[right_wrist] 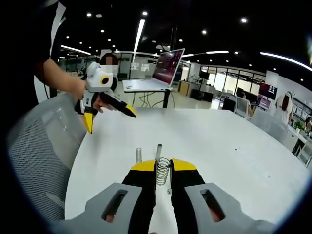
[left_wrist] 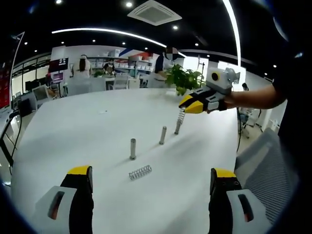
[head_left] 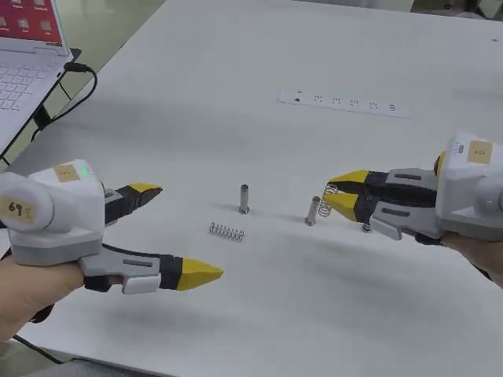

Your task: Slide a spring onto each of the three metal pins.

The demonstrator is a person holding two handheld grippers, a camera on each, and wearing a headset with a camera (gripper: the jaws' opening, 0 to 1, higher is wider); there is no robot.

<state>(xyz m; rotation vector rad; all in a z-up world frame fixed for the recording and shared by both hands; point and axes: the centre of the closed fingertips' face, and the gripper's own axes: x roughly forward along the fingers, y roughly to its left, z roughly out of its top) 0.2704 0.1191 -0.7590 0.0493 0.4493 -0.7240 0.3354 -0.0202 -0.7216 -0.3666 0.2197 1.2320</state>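
Two bare metal pins stand upright mid-table, one [head_left: 244, 198] farther left and one [head_left: 313, 210] just in front of my right gripper [head_left: 336, 192]. That gripper is shut on a small spring [right_wrist: 163, 174], held upright just right of the nearer pin [right_wrist: 158, 151]. A small metal piece [head_left: 366, 228] peeks out under the right gripper; I cannot tell what it is. A loose spring [head_left: 226, 231] lies flat in front of the left pin. My left gripper [head_left: 177, 230] hovers open left of it, holding nothing; its own view shows the spring [left_wrist: 140, 171] and both pins [left_wrist: 132, 148] [left_wrist: 163, 135].
A white power strip [head_left: 346, 103] lies at the back of the white table [head_left: 236, 330]. An open laptop [head_left: 23, 55] with a black cable [head_left: 82, 78] sits on a stand at the far left. Mesh chairs [right_wrist: 39, 161] and office desks surround the table.
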